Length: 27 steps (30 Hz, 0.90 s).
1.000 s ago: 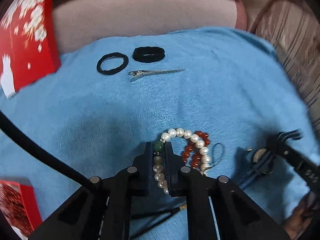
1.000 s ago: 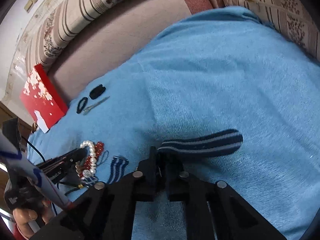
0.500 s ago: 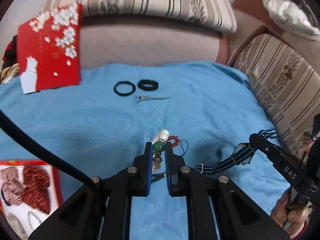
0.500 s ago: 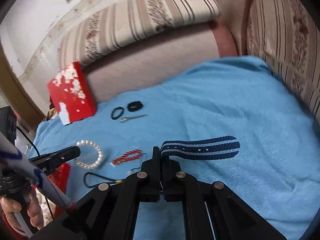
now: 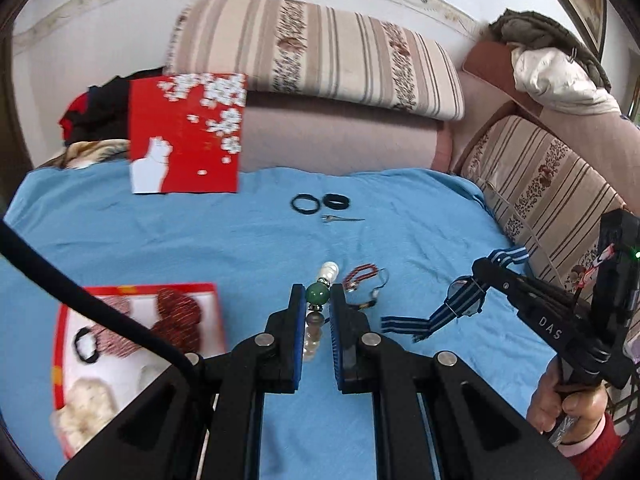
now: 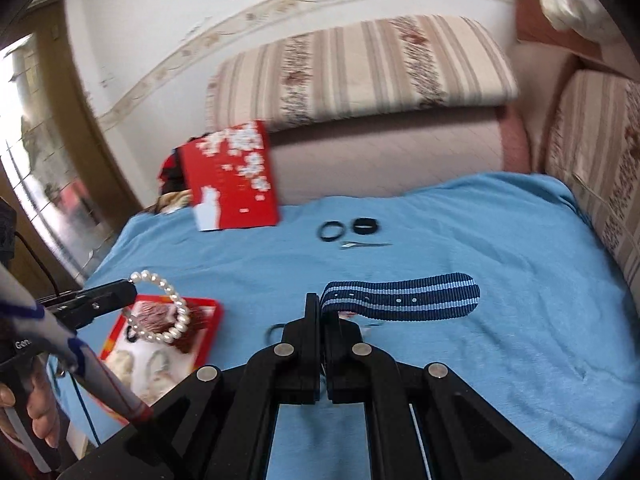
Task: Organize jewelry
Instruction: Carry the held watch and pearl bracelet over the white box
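— Grips? 
— Left gripper (image 5: 316, 300) clamped on pearl bracelet (image 6: 168, 312), smooth round beads plus one green bead, lifted above red tray (image 6: 120, 324). Right gripper (image 6: 322, 312) pinched on striped watch strap (image 6: 400, 295), woven, flat, lifted off blue blanket (image 5: 160, 240).

— Progress? 
— Partway, probably. Tray already part filled. Beyond tray on blanket: red bead bracelet (image 5: 360, 272), two black hair ties (image 5: 320, 202), metal clip (image 5: 342, 219).

Soft daylight, fisheye-warped edges, slight motion blur.
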Each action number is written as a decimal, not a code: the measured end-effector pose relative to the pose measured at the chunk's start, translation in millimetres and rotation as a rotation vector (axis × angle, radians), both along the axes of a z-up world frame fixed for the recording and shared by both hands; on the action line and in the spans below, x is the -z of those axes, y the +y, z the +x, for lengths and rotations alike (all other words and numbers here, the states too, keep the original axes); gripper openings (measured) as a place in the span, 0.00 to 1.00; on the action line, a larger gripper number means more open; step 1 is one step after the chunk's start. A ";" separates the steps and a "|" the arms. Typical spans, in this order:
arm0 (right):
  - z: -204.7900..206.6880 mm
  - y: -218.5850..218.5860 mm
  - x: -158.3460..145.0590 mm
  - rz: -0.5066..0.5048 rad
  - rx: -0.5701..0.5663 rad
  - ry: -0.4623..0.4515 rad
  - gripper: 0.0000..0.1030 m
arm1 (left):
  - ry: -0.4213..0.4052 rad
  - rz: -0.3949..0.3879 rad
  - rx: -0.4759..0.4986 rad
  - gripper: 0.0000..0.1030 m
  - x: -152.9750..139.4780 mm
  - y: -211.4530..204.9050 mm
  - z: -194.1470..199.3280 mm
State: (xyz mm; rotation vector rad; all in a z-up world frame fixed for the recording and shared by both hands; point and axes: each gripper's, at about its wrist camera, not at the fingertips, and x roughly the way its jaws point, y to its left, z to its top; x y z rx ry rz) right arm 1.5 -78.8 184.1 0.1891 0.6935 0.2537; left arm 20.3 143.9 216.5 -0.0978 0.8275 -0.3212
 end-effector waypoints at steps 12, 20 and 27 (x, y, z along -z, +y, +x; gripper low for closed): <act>-25.1 119.7 -21.0 0.000 -0.225 -0.009 0.02 | 0.060 -0.022 -0.150 0.11 34.9 103.0 -52.6; -15.7 194.8 -9.4 -0.011 -0.332 0.038 0.02 | 0.141 -0.042 -0.257 0.11 87.0 156.6 -53.8; 7.2 254.2 7.2 -0.006 -0.388 0.096 0.02 | 0.205 -0.063 -0.337 0.11 129.6 195.9 -52.3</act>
